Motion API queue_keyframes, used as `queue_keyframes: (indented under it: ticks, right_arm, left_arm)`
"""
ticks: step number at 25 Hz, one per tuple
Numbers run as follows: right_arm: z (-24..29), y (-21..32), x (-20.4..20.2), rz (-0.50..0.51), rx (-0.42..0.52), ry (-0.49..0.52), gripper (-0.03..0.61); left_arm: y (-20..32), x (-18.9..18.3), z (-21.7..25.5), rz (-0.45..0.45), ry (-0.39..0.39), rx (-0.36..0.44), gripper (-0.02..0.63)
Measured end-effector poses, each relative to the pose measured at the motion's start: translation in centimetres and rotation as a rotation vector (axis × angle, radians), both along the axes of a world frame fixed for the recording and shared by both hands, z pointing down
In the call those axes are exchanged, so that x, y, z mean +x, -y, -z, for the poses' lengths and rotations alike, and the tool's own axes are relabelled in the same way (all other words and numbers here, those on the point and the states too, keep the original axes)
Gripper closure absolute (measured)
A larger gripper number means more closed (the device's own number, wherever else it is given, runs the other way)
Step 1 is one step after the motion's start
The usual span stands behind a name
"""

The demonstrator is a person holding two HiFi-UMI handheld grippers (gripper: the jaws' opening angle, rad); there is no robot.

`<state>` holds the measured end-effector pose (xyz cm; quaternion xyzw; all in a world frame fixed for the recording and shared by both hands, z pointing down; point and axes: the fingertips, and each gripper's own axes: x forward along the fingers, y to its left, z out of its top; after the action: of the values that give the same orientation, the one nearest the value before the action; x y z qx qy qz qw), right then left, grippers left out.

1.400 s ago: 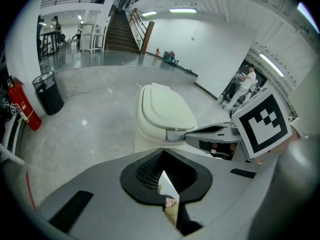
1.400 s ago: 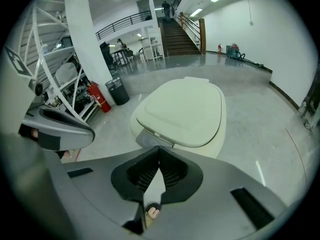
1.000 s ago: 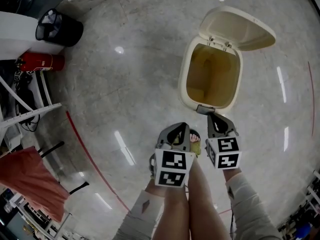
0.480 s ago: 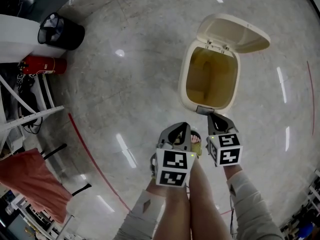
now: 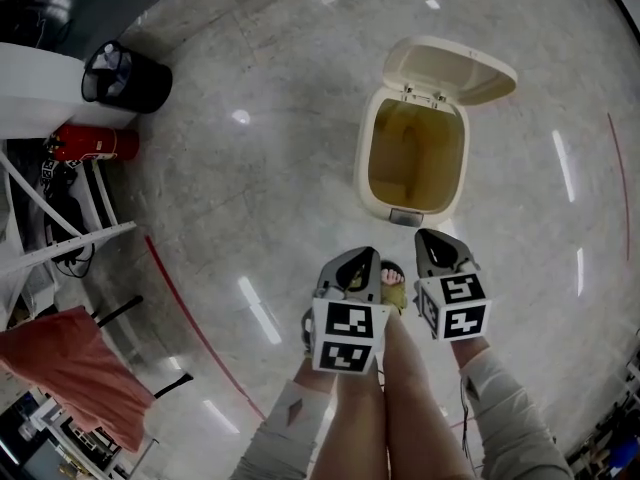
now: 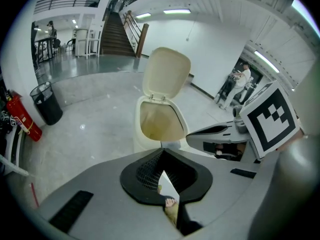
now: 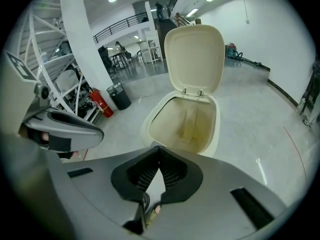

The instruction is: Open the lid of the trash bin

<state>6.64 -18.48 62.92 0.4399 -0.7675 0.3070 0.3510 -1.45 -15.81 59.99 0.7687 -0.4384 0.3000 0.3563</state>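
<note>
The trash bin [image 5: 363, 168] is seen on the grey floor [image 5: 260, 168] ahead of the person, a little right of centre. Its lid [image 5: 452, 68] is raised on the far-edge hinge, and the yellowish inside is exposed. A grey pedal [image 5: 405, 217] is seen at the bin's near base.

The left claw [image 5: 352, 256] is held over the person's legs [image 5: 400, 398], with its jaws pressed together at the tips and nothing pinched. The right claw [image 5: 430, 236] is held just near of the pedal, apart from the bin, its jaws likewise pressed together on nothing.

At far left a black basket [image 5: 125, 76] with pale contents is seen, and a red fire extinguisher [image 5: 95, 145] beside it. A white rack [image 5: 60, 238] is cut off by the left edge. A red cloth [image 5: 60, 368] is seen at near left, and a red line [image 5: 190, 323] is curved across the floor.

Toes [image 5: 390, 278] are glimpsed between the two claws; the rest of the foot is covered by the left claw. The bin's bottom is too dim to be made out. In both gripper views the bin's lower body is hidden behind the claw's grey housing. In the left gripper view the right side is blocked by a marker cube [image 6: 270, 119], stairs [image 6: 116, 31] are seen far off, and people [image 6: 240, 79] are too small to be told further.
</note>
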Motion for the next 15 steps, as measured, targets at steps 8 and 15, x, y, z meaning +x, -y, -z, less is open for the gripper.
queue_keyframes:
  ticks: [8,15]
  right_arm:
    - [5.3,-1.9,-1.1,-0.024,0.035,0.071,0.583]
    - [8.8,-3.9,-1.5,-0.046,0.052,0.106,0.582]
  left_arm:
    - [-1.2,-0.4,2.9,0.003,-0.026,-0.005,0.609]
    - [-2.8,-0.9,5.1,0.005,-0.039,-0.011,0.609]
